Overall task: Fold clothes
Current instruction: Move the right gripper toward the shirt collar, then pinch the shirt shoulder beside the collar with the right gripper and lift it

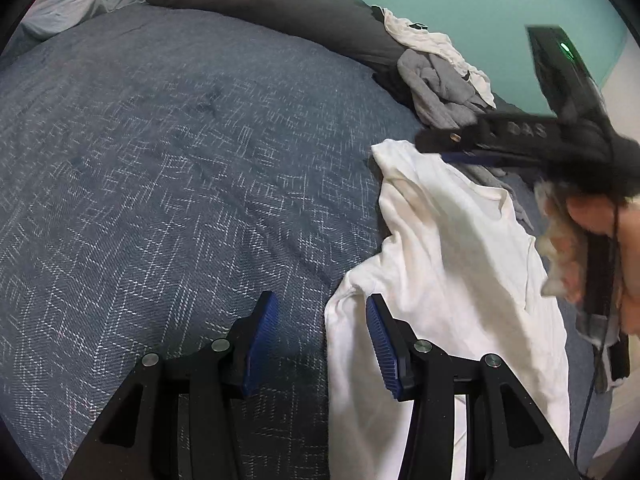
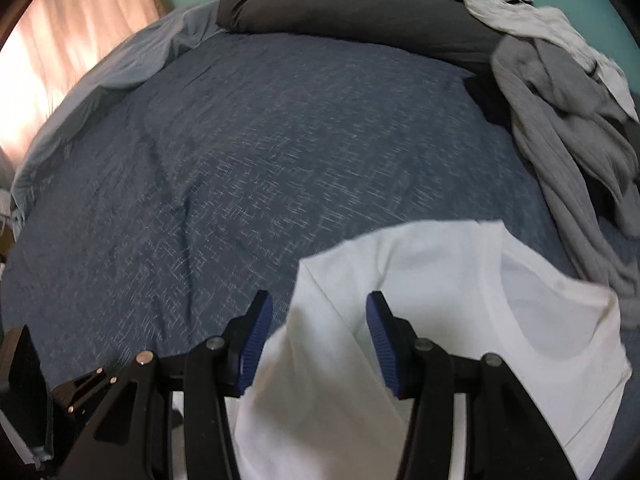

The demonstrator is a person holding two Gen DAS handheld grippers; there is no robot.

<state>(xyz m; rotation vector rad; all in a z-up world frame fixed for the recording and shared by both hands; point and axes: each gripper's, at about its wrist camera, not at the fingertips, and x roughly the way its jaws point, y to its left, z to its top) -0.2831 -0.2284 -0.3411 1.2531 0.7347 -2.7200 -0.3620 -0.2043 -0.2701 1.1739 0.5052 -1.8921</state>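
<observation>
White T-shirt (image 2: pixel 420 280) lies (rumpled) on bed (image 1: pixel 180 160); both grippers' fingers spread wide.

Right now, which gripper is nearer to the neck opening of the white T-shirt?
Right. The right gripper hovers open over the white T-shirt, beside its collar. The left gripper is open at the shirt's other edge, farther from the collar.

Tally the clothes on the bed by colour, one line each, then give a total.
White: 2, the white cotton T-shirt in front and a crumpled white garment on the heap.
Grey: 1, the grey ribbed knit garment.
Total: 3 that can be told apart; a dark patch under the heap is unclear.
</observation>
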